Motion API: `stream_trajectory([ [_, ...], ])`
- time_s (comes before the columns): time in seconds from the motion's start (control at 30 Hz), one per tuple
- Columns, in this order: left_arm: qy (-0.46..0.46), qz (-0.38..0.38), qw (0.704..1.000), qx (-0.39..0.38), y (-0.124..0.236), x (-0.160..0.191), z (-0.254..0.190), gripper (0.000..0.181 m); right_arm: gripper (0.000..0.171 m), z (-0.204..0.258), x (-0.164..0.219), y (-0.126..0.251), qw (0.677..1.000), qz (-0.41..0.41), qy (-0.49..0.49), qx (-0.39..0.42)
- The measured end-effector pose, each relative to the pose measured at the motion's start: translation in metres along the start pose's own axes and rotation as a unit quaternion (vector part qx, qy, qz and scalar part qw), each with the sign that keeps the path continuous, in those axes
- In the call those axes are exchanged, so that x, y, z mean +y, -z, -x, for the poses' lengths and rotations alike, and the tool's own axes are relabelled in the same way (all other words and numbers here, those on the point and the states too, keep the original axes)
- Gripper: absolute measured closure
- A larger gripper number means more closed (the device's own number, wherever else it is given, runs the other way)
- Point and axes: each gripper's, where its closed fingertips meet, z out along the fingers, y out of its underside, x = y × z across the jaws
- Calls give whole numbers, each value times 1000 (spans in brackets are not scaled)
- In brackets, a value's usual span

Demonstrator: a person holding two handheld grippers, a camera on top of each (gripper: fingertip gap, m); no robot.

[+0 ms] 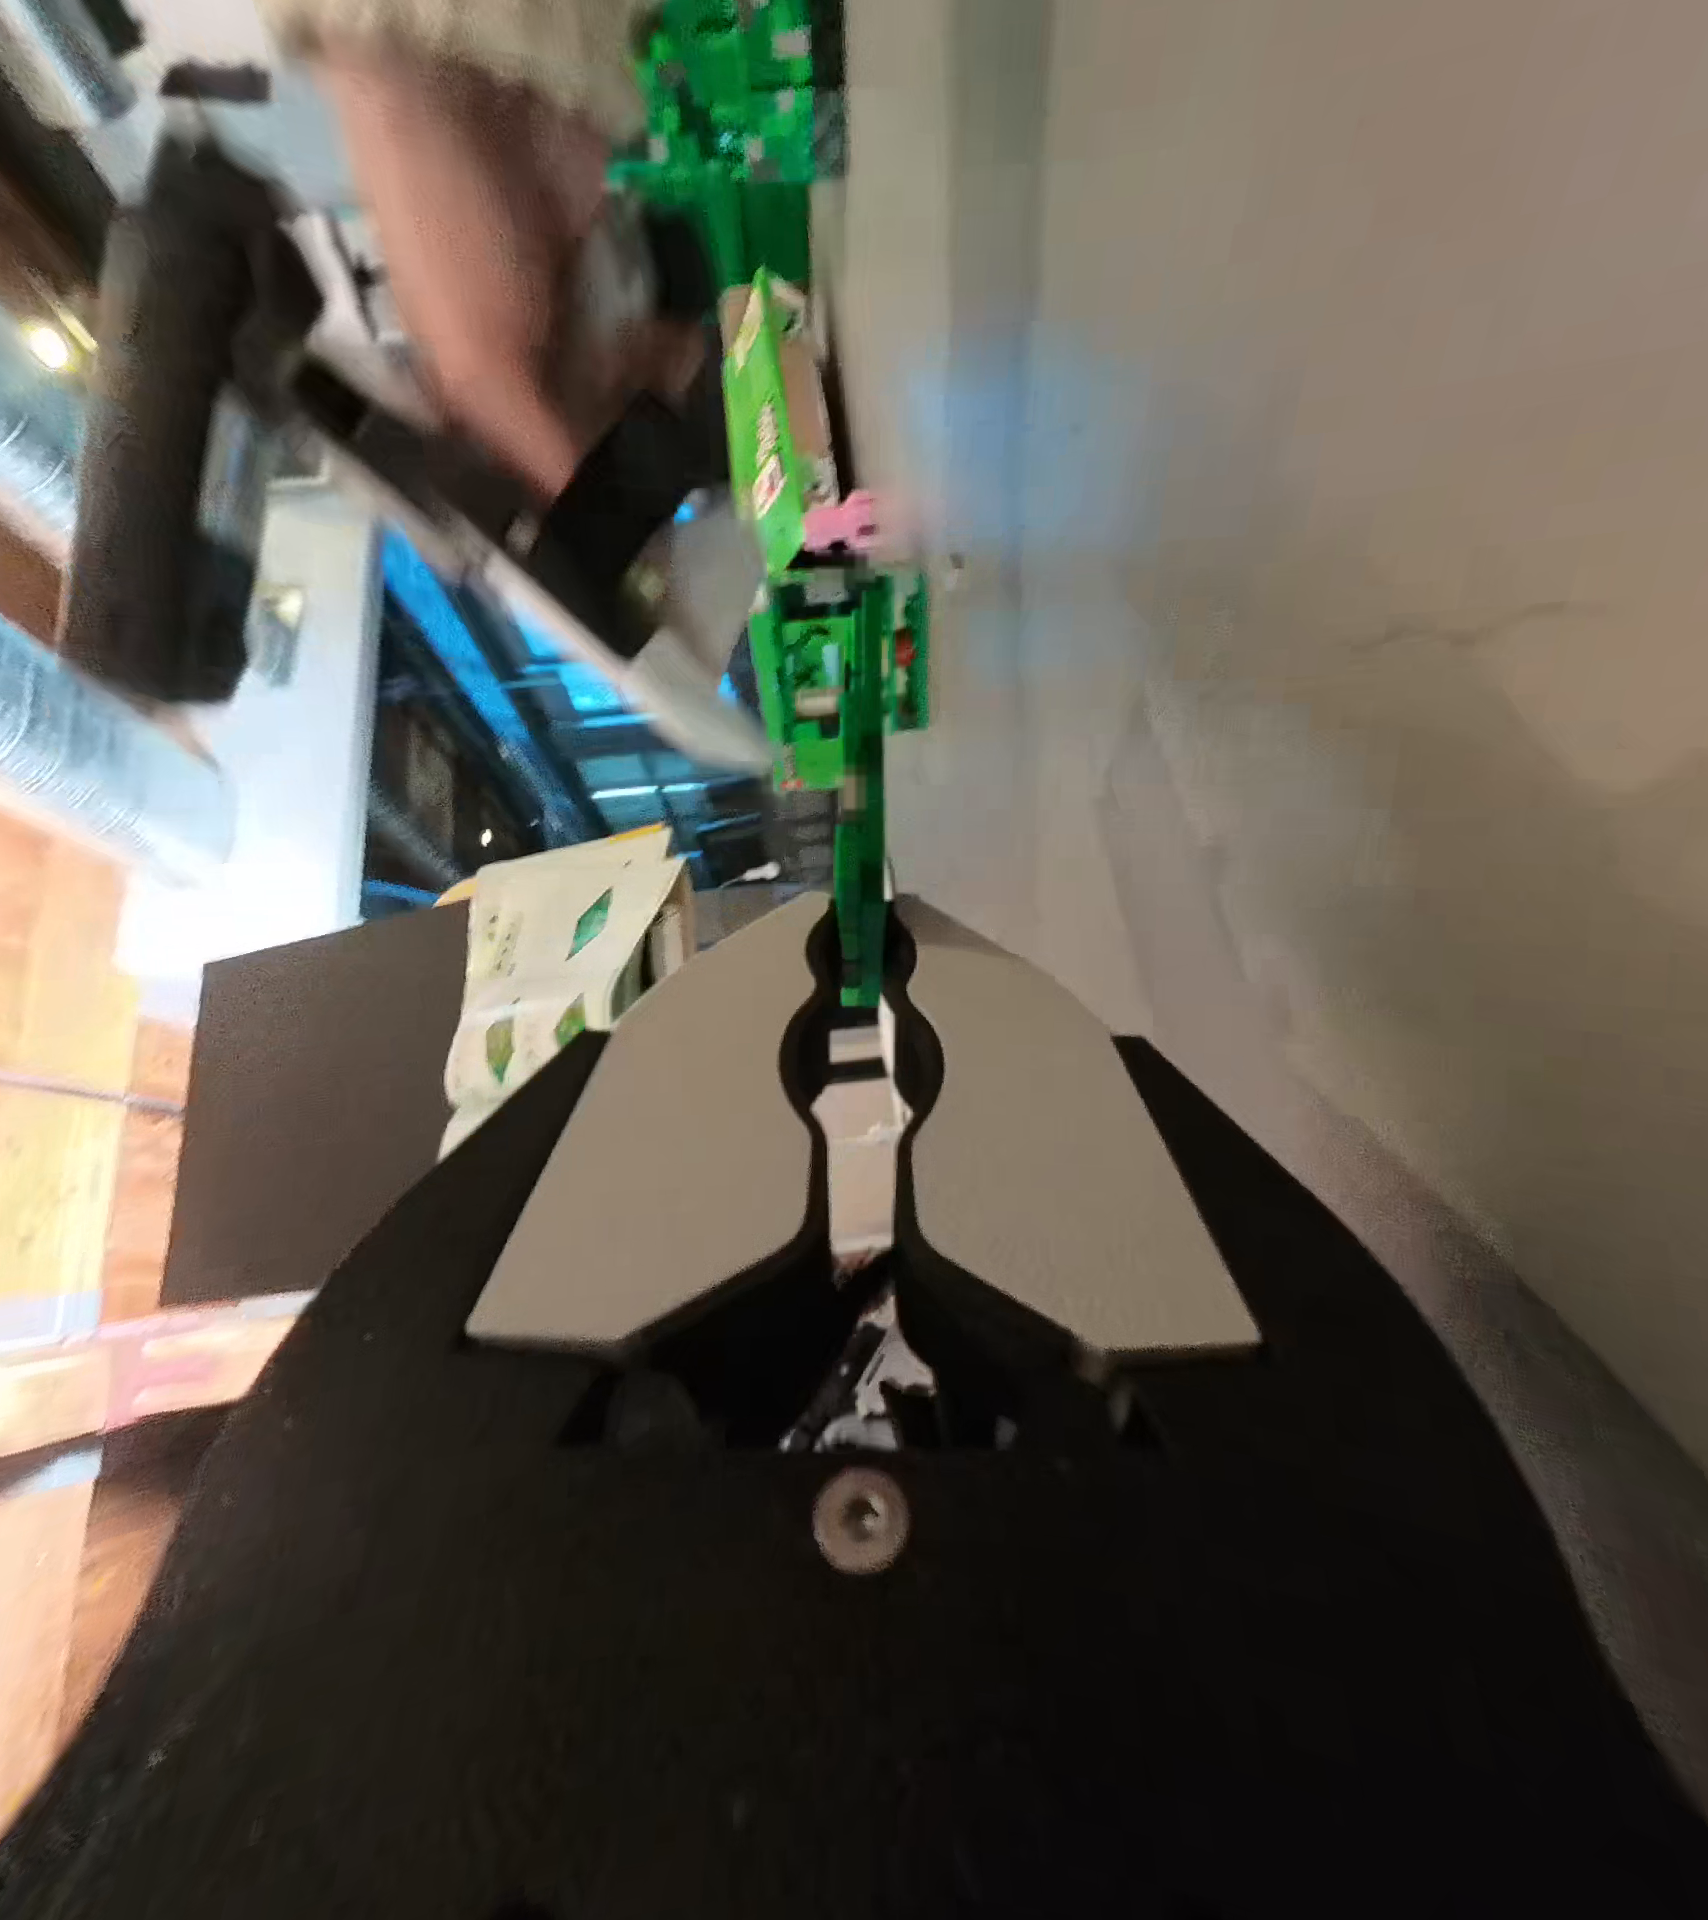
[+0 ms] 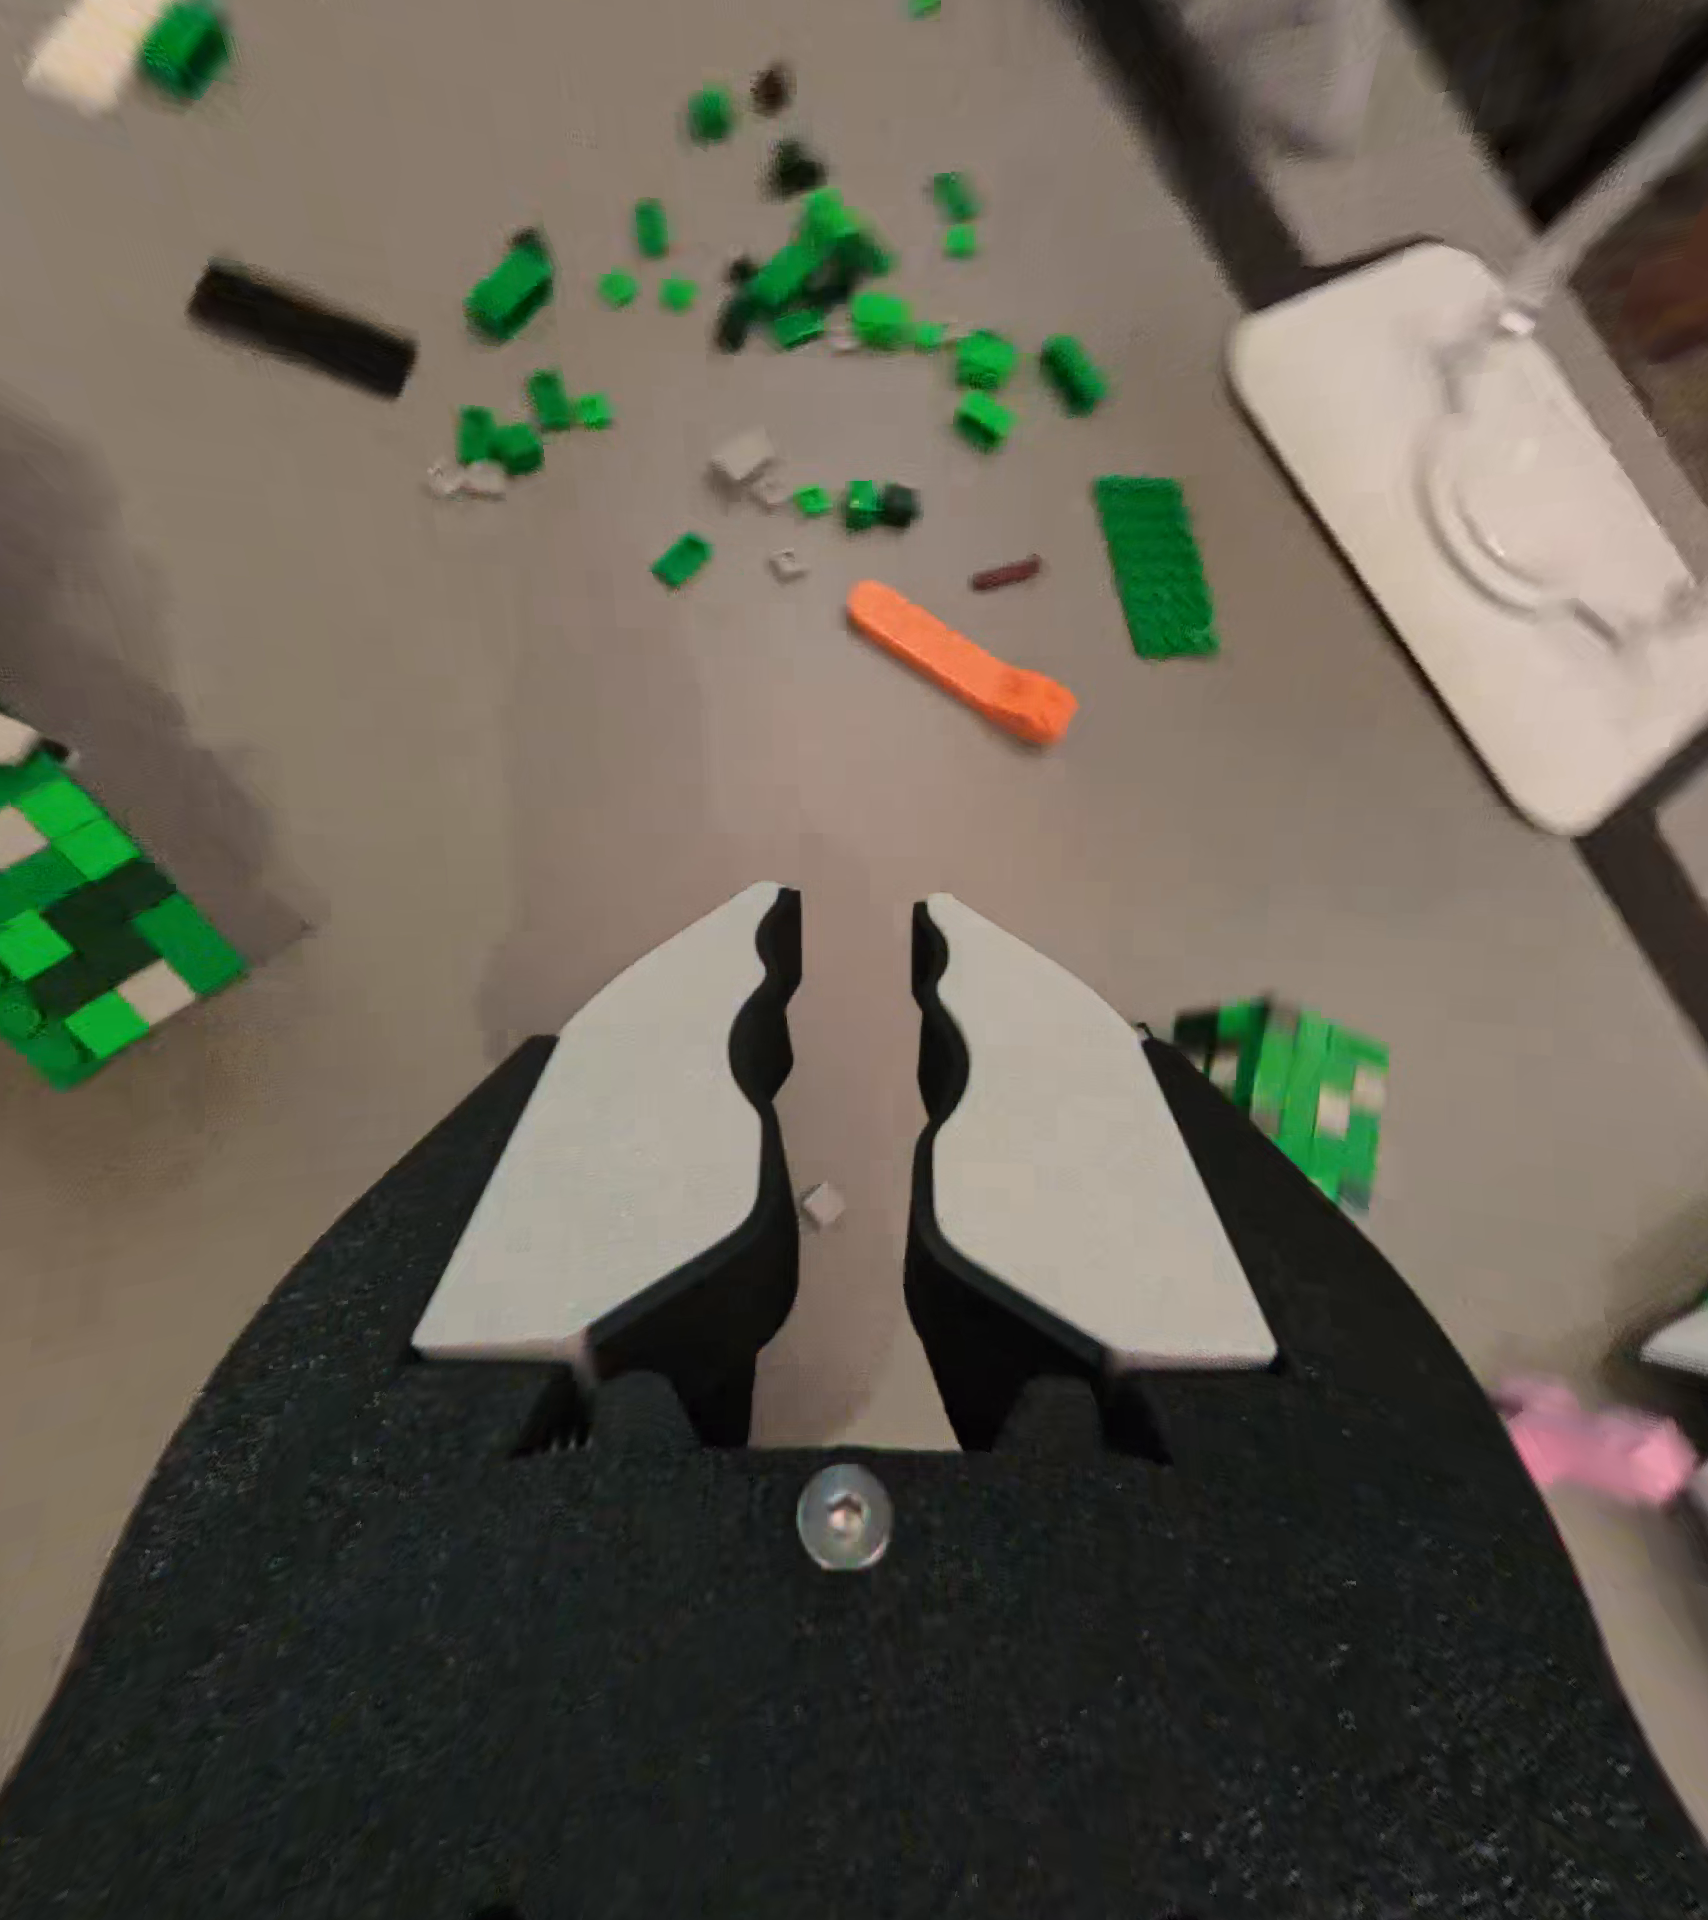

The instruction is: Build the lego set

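Green bricks are filling both views. Your left gripper is turned on its side next to the grey table, and it is pinching a thin green lego plate by its edge between its fingertips. Past that plate, things are looking blurry, but you are seeing what may be a green box, a small pink piece and a bigger green build lined up along the table. An open booklet is sitting to the left of the fingers, and your other gripper is showing as a dark blur farther off. Your right gripper is hanging over the table with its fingers apart and nothing between them. Ahead of it, a pile of loose green bricks is lying scattered, with an orange brick separator, a flat green plate and a long black piece nearby. A blocky green and white build is sitting at the left, held at its top by a white fingertip of your left gripper. A tiny grey piece is lying on the table between your right fingers.
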Motion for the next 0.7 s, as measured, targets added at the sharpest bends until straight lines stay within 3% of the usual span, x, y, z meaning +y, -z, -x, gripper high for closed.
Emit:
stream_trajectory([
  [0.1,5,33,999,-20,-1,10,7,175,149,-10,46,11,994,-20,-94,50],
  [0.23,17,58,998,-20,-4,18,7,175,147,-4,84,4,990,2,-131,58],
  [0.53,-1,63,998,-12,-7,13,3,175,153,5,90,-7,984,30,-170,30],
  [0.7,0,63,998,-6,-7,14,2,175,163,10,87,-9,991,37,-131,14],
])
